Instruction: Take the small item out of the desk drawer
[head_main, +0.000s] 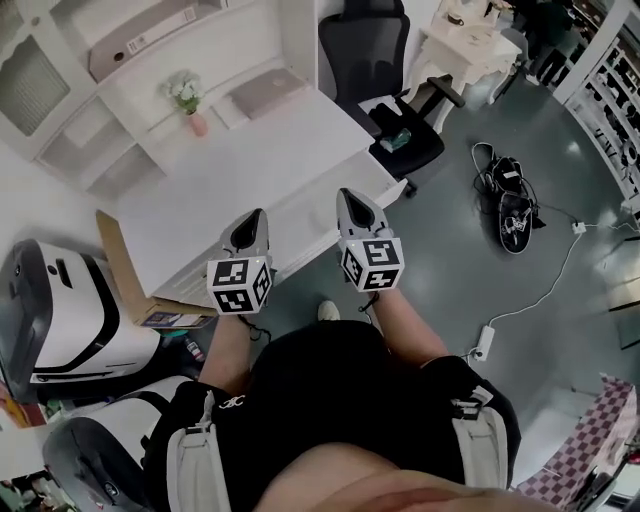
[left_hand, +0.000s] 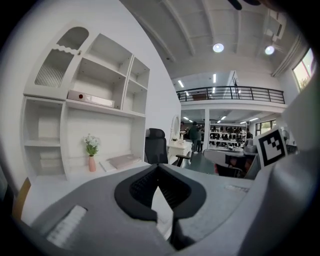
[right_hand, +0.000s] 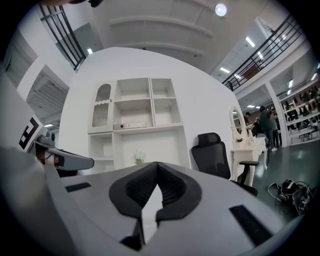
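At the far left of the head view two white and black machines (head_main: 70, 310) sit on the floor, with a sheet of cardboard (head_main: 112, 255) leaning against the end of the white counter (head_main: 250, 165). On the shelf unit above the counter lies a white binder (head_main: 140, 38); there is a label on its spine, too small to read. Below it stand white flowers in a pink vase (head_main: 190, 105), and just to the right a flat pinkish book (head_main: 265, 92) lies on the counter top.

The left hand-held gripper (head_main: 261, 213) is held over the counter's near edge, its jaws together at the tips with nothing between them, as its own view (left_hand: 157, 166) shows. Its marker cube (head_main: 240, 285) bears only black and white squares, no letters. The right hand-held gripper (head_main: 344, 194) is held beside it, a little apart, jaws likewise closed and empty (right_hand: 156, 164), and its cube (head_main: 372, 265) carries the same kind of pattern.

The drawer front (head_main: 310, 225) under the counter top looks closed, and the small item shows in no view.

Further right a black office chair (head_main: 375, 60) has a small green thing (head_main: 395, 140) on its seat. On the grey floor lie dark shoes (head_main: 515, 205) among cables, and a white power strip (head_main: 484, 342)
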